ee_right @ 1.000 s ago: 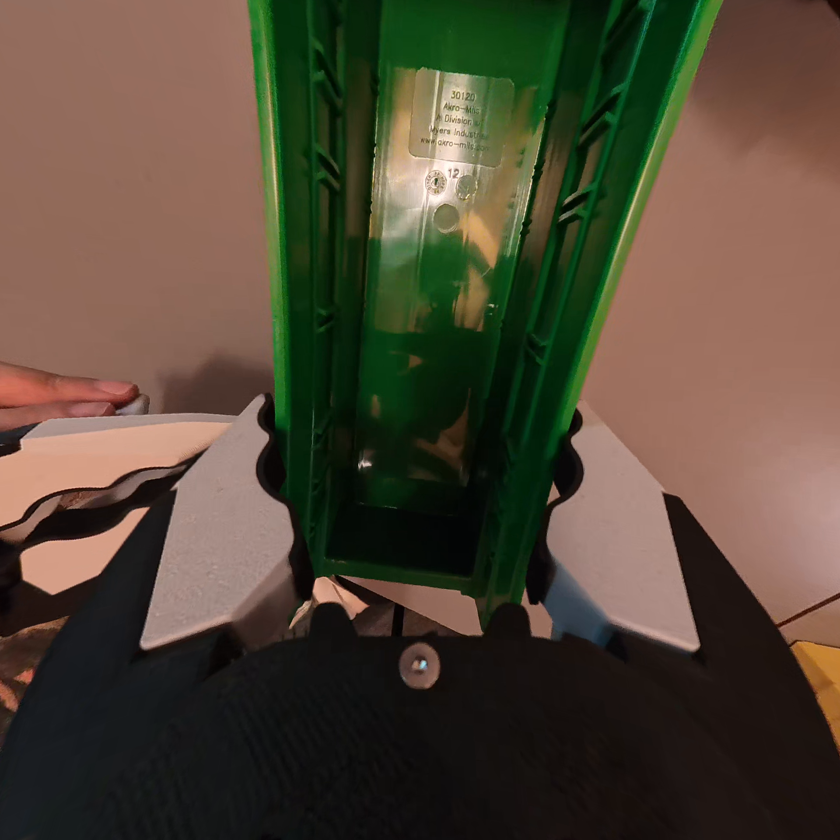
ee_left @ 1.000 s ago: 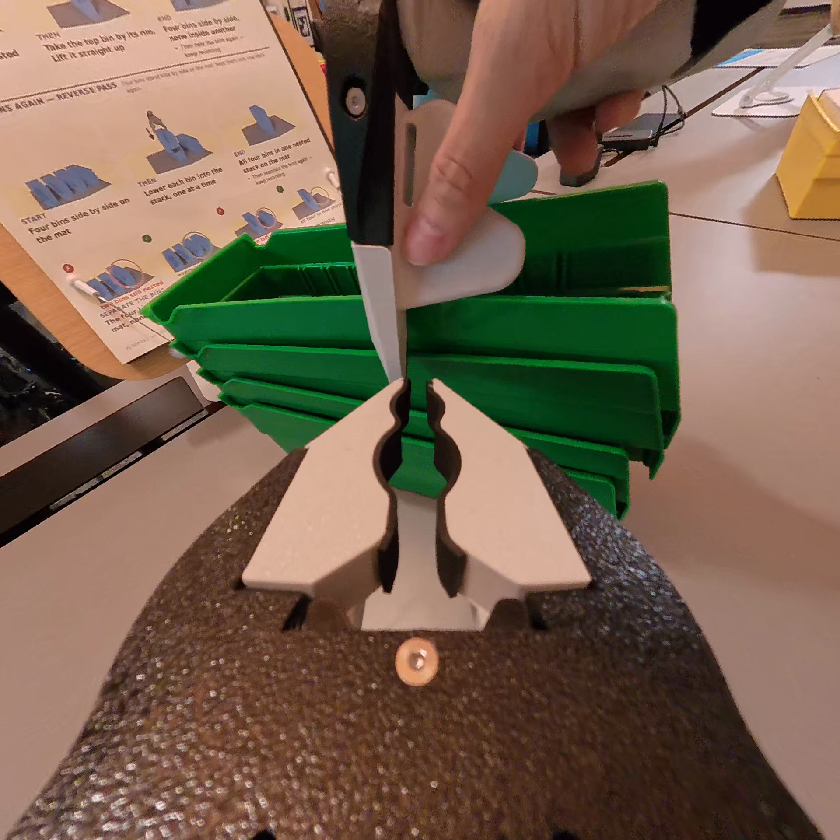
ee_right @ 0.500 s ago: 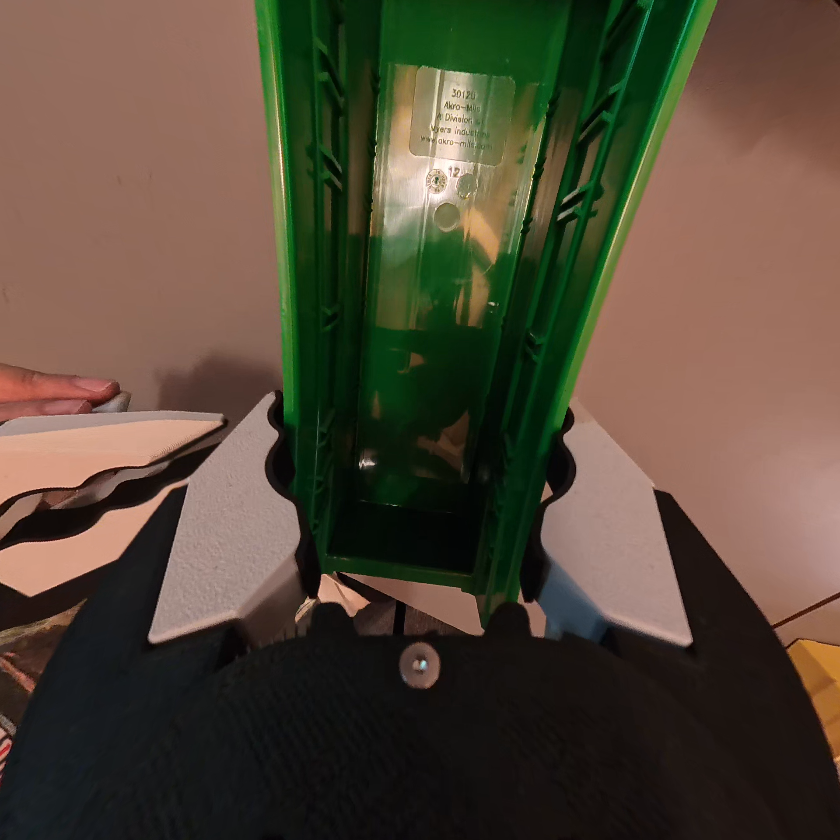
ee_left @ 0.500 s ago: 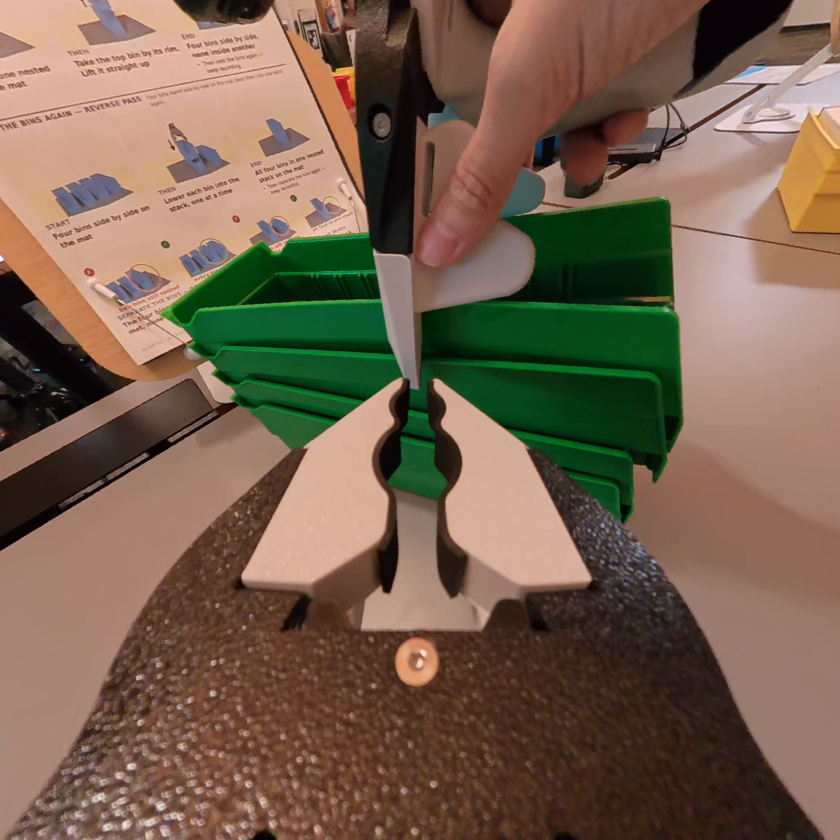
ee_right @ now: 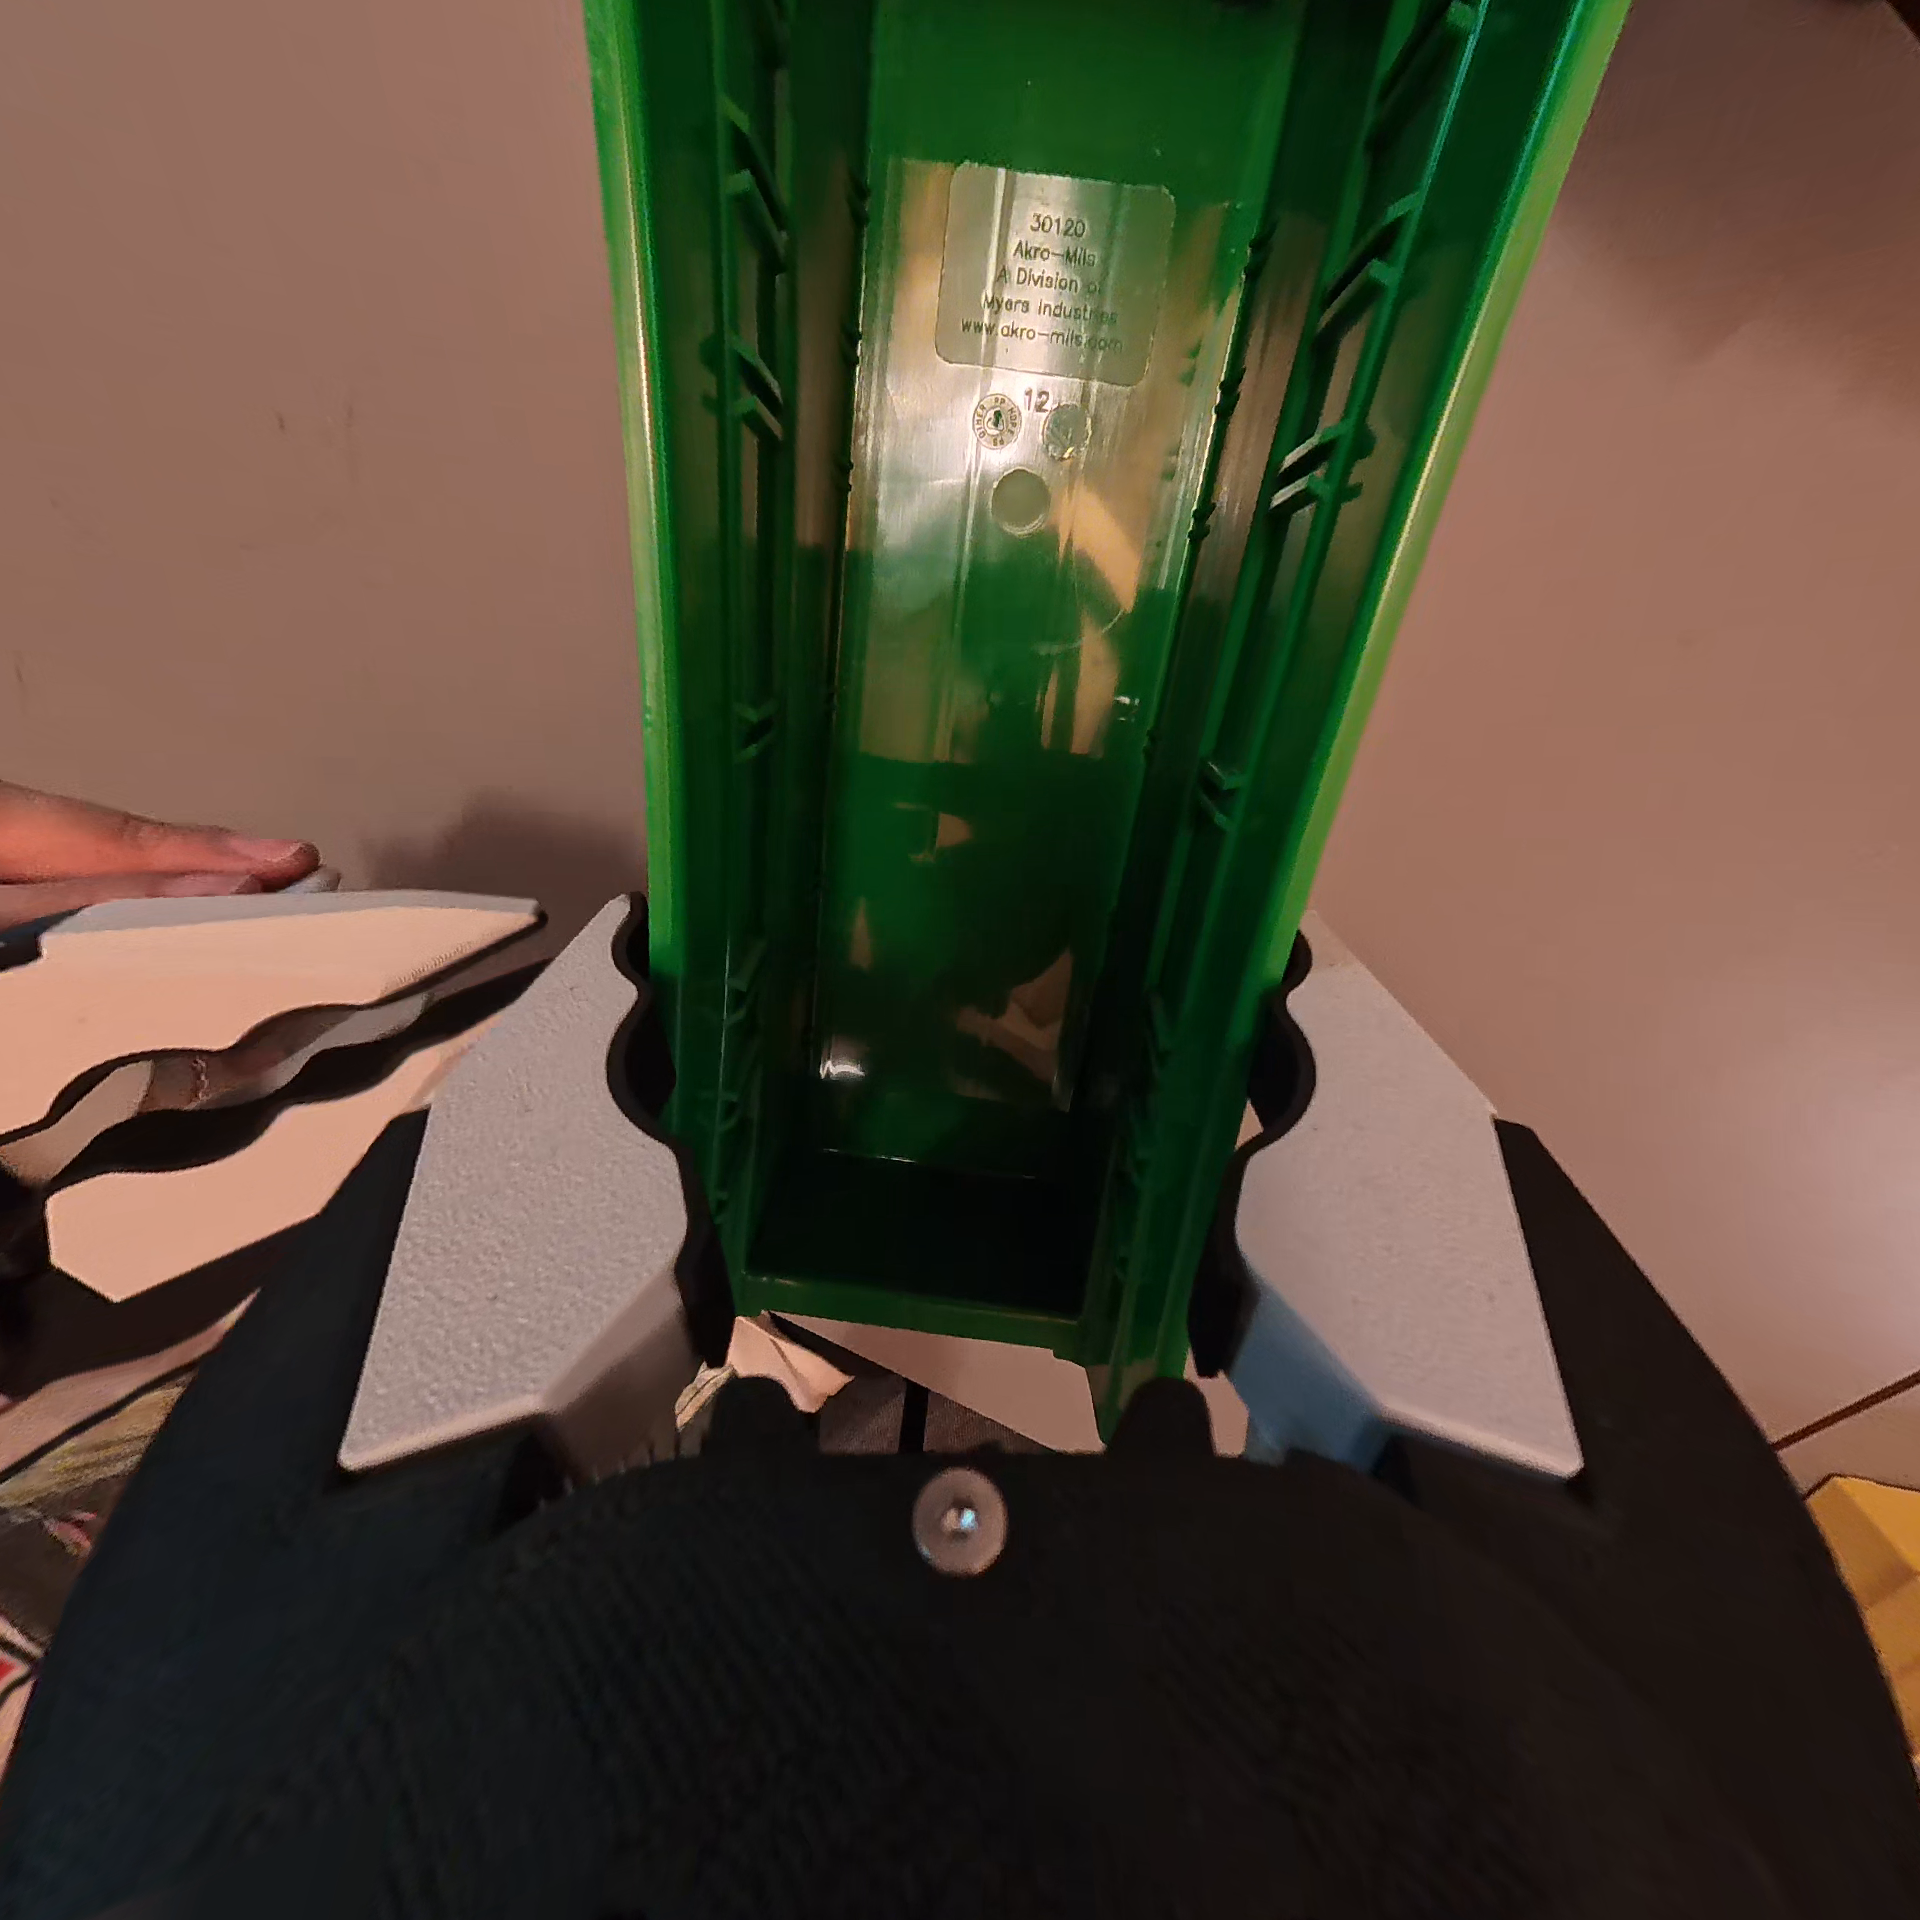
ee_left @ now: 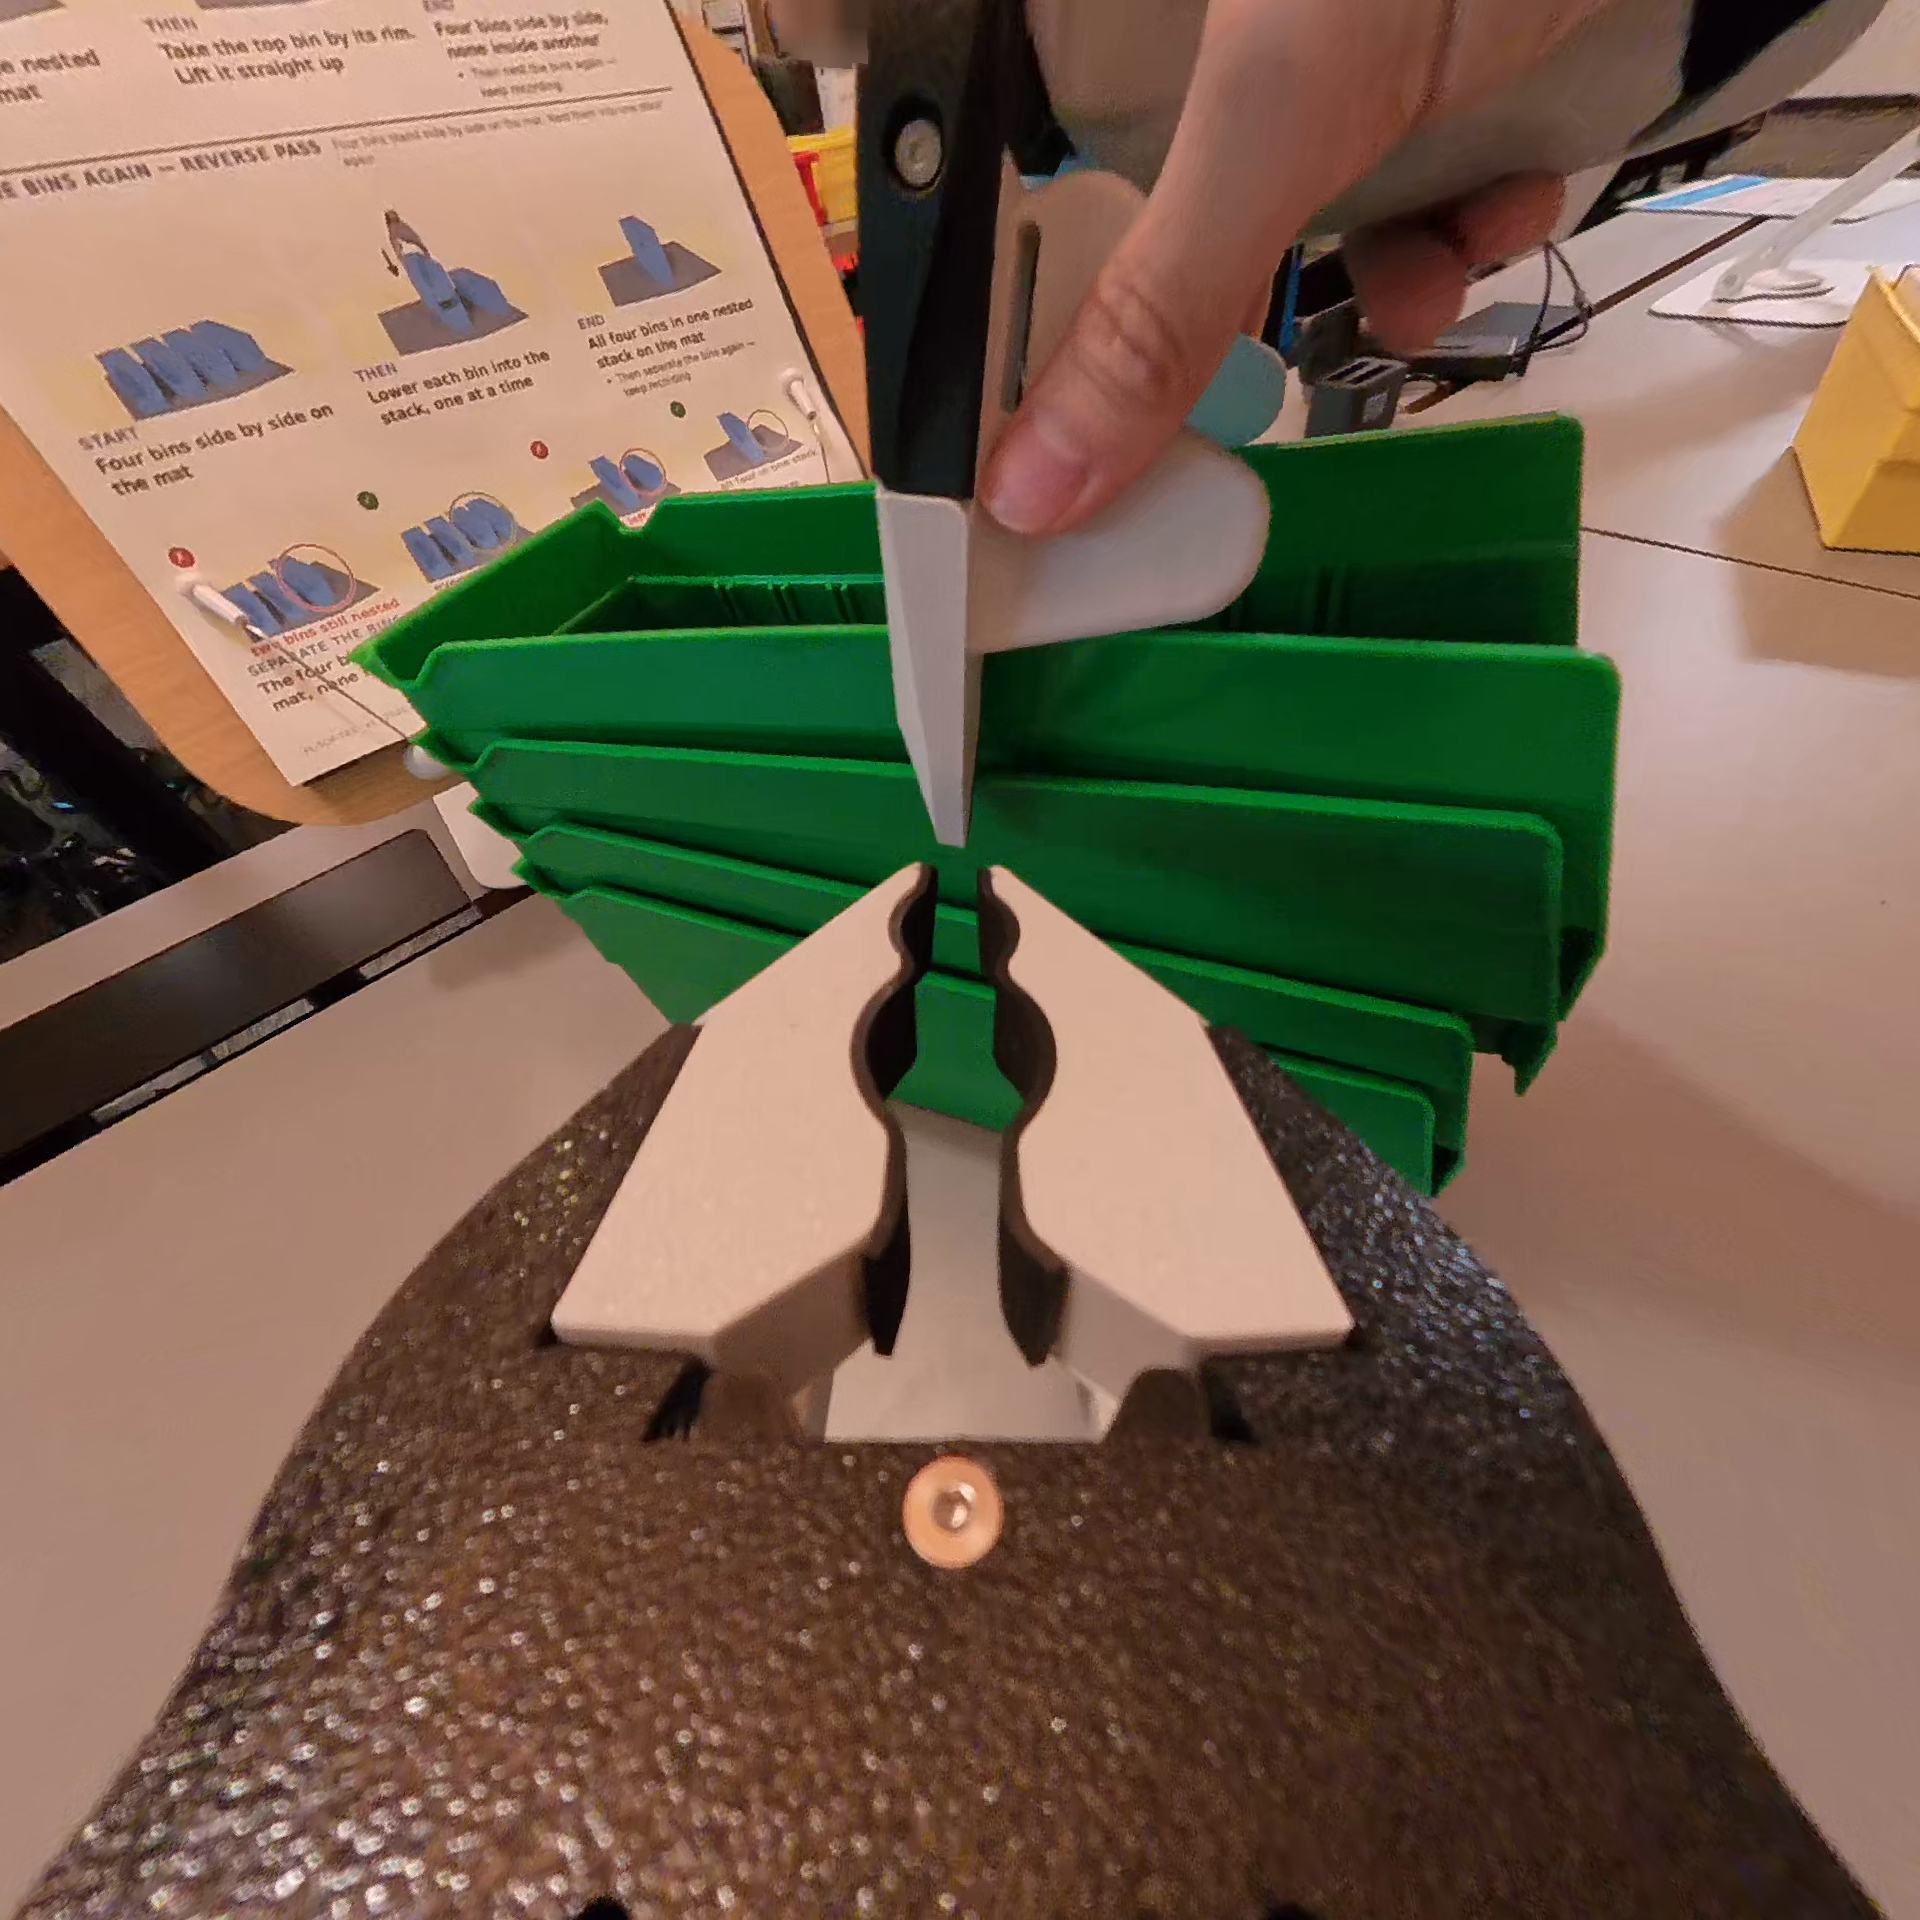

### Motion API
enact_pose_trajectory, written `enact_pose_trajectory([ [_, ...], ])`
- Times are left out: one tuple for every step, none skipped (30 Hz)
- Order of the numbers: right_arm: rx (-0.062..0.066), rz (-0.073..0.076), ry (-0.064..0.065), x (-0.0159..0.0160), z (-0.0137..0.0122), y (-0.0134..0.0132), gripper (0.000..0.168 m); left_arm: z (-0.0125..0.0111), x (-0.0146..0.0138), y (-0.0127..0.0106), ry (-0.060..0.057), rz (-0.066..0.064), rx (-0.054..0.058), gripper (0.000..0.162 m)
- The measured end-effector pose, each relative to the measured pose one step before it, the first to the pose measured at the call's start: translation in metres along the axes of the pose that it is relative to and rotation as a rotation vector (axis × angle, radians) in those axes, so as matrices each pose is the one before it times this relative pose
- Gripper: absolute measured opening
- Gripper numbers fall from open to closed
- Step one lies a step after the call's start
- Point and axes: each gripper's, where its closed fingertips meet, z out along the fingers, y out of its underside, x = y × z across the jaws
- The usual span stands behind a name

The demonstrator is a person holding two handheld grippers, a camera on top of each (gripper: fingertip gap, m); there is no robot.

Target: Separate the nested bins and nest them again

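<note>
My left fingers [ee_left: 956,883] sit nearly closed, only a thin slit between the tips, holding nothing, just in front of the long side of the green bins [ee_left: 1195,831]. The bins rest nested on the beige surface [ee_left: 1714,1143], four rims stepping up one above the other. My right fingers [ee_right: 961,1174] come down from above and grip the top bin [ee_right: 1039,644] across its narrow width, one finger pressed on each long outer wall near its end. From the right wrist, that bin's glossy floor runs away from me, with a moulded plate partway along. Beyond the stack, an instruction sheet [ee_left: 343,343] leans on a wooden board at the left, and a yellow box [ee_left: 1870,457] sits far right.
</note>
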Motion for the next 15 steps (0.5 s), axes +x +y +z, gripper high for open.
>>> enact_pose_trajectory([
  [-0.0006,0.0002,-0.0004,-0.00001,-0.00003,-0.00004,0.115,-0.0007,-0.00178,0.00135,-0.0088,-0.0018,-0.002,0.006],
  [-0.0005,0.0004,0.0003,0.00002,-0.00004,0.00007,0.115,-0.00111,-0.00191,0.00044,-0.0106,-0.0006,-0.0006,0.006],
  [-0.0016,-0.0001,0.0011,-0.00011,0.00013,0.00002,0.115,-0.00146,-0.00149,-0.00089,-0.0095,-0.0018,0.0033,0.006],
  [-0.002,-0.0005,0.0011,-0.00018,0.0,0.0001,0.115,-0.00157,-0.00051,-0.00212,-0.0047,-0.0005,0.0072,0.006],
  [-0.0015,-0.0003,0.0005,0.00007,0.00001,0.00012,0.115,-0.00141,-0.00001,-0.0027,-0.0012,0.0037,0.0052,0.006],
  [0.0015,0.0,-0.0003,0.00007,-0.00001,-0.00016,0.115,-0.00118,-0.00053,-0.00285,-0.004,0.0058,-0.0001,0.006],
  [0.0025,0.0003,-0.0008,0.00004,-0.00006,-0.00011,0.115,-0.00105,-0.00166,-0.00349,-0.0098,0.0039,0.0027,0.006],
  [0.0029,0.0005,-0.0003,0.00001,0.00007,-0.00013,0.115,-0.0007,-0.00187,-0.0044,-0.0086,0.0002,0.01,0.006],
  [0.0027,0.0007,-0.0001,-0.00011,-0.00003,-0.00018,0.115,0.0002,-0.00075,-0.0031,0.0024,-0.0033,0.0052,0.006],
  [0.0011,0.0002,-0.0003,0.0,-0.00004,0.00002,0.115,0.00105,0.00051,-0.00048,0.0128,-0.0058,-0.0116,0.006],
  [-0.0012,-0.0001,-0.0002,0.00015,0.00002,0.00002,0.115,0.00129,0.00052,0.00092,0.0119,-0.0054,-0.0191,0.006],
  [-0.0023,-0.0001,0.0002,-0.00002,-0.00004,0.00015,0.115,0.00062,0.00027,0.00046,0.0072,0.0018,-0.0125,0.006],
  [-0.0031,-0.0004,0.0008,-0.00006,0.00003,0.00011,0.115,-0.00029,0.00056,0.00067,0.0067,0.0121,-0.0063,0.006],
  [-0.0023,-0.0001,0.0009,-0.00014,0.00008,0.00011,0.115,-0.00119,0.00035,0.00166,0.004,0.0171,-0.0059,0.006],
  [0.0003,-0.0003,0.0002,-0.00004,0.00002,-0.00001,0.115,-0.00167,-0.00054,0.00289,-0.0027,0.0149,-0.0061,0.006],
])
